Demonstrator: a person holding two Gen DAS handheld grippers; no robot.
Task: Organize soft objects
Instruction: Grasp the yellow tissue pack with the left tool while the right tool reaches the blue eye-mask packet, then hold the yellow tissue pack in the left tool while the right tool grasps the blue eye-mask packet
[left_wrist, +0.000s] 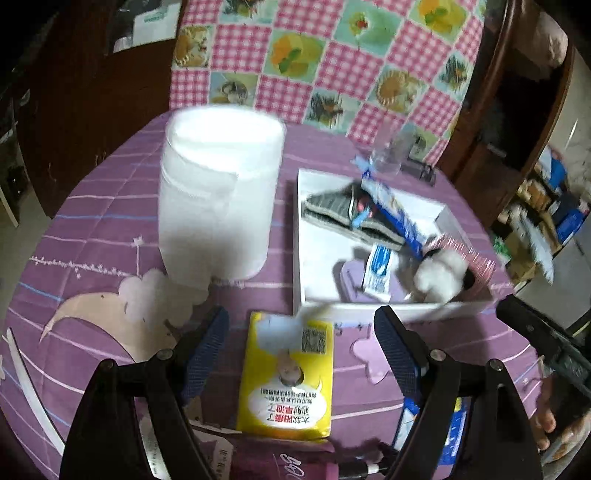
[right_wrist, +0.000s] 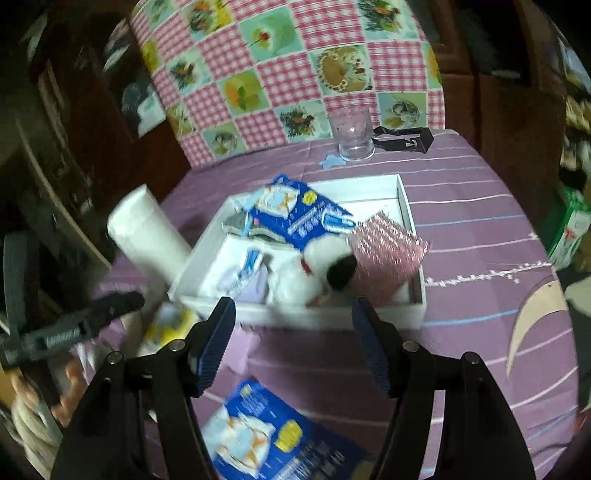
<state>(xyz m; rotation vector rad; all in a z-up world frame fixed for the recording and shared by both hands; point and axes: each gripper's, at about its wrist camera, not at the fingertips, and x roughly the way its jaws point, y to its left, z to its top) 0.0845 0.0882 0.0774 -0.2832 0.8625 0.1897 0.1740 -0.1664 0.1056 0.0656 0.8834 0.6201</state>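
Note:
A yellow tissue pack (left_wrist: 286, 376) lies flat on the purple tablecloth, between the fingers of my left gripper (left_wrist: 301, 350). The jaws stand open, with a gap on each side of the pack. Behind it is a white box (left_wrist: 369, 314) that holds a folded grey striped cloth (left_wrist: 343, 210), a blue pack (left_wrist: 391, 210), a small white-and-blue packet (left_wrist: 376, 269), a white plush toy (left_wrist: 439, 273) and a pink glittery cloth (left_wrist: 465, 254). My right gripper (right_wrist: 291, 343) hangs open in front of the box (right_wrist: 404, 206) with nothing between its fingers. A second blue pack (right_wrist: 266, 435) lies on the table under it.
A tall white paper roll (left_wrist: 221, 192) stands left of the box. A clear glass (right_wrist: 352, 133) and a black clip (right_wrist: 402, 140) sit at the table's far edge. A checked patchwork cloth (right_wrist: 280, 66) hangs behind. Dark wooden furniture surrounds the round table.

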